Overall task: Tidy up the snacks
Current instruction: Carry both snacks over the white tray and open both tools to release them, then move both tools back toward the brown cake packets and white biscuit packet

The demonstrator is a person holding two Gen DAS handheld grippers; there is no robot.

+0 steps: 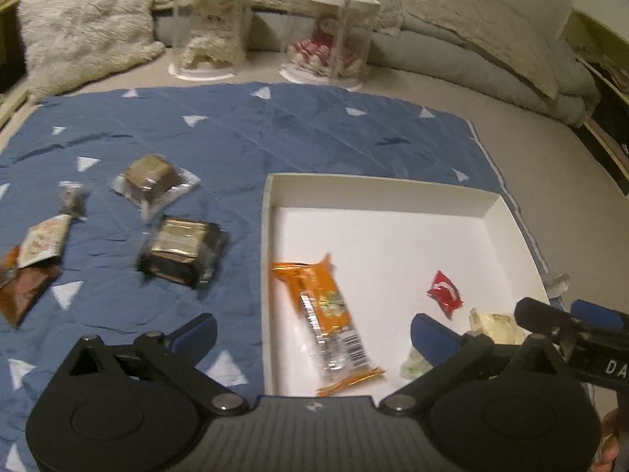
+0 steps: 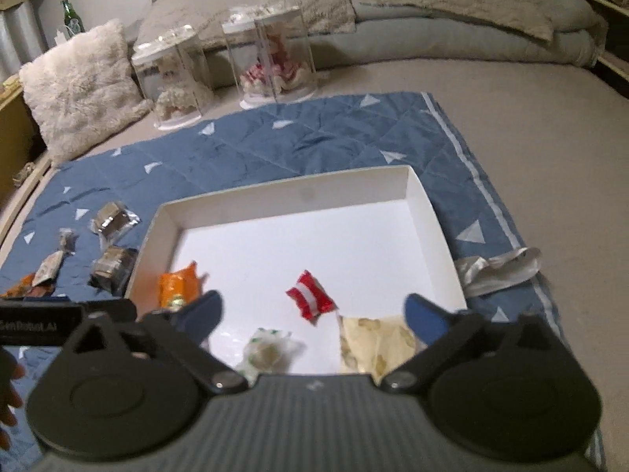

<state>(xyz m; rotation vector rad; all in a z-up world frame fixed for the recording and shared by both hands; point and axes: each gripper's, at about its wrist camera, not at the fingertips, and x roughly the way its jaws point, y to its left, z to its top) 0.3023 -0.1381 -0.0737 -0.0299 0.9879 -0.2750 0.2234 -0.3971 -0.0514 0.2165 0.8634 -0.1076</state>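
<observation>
White letters "DA", cut off by the frame edge, are showing on the black right gripper body [image 1: 582,354] at 4 o'clock; blurred "GenRobot.AI" is showing on the black left gripper body [image 2: 35,324] at 9 o'clock. Orange wrapper [image 1: 326,314] barcode unreadable.

A beige bed [image 2: 491,118] under dim warm light carries a blue quilted mat [image 2: 314,141]. Beyond the mat stand two clear display cases [image 2: 173,78], left of them a shaggy cream pillow [image 2: 78,86], behind them folded bedding [image 2: 452,19].
</observation>
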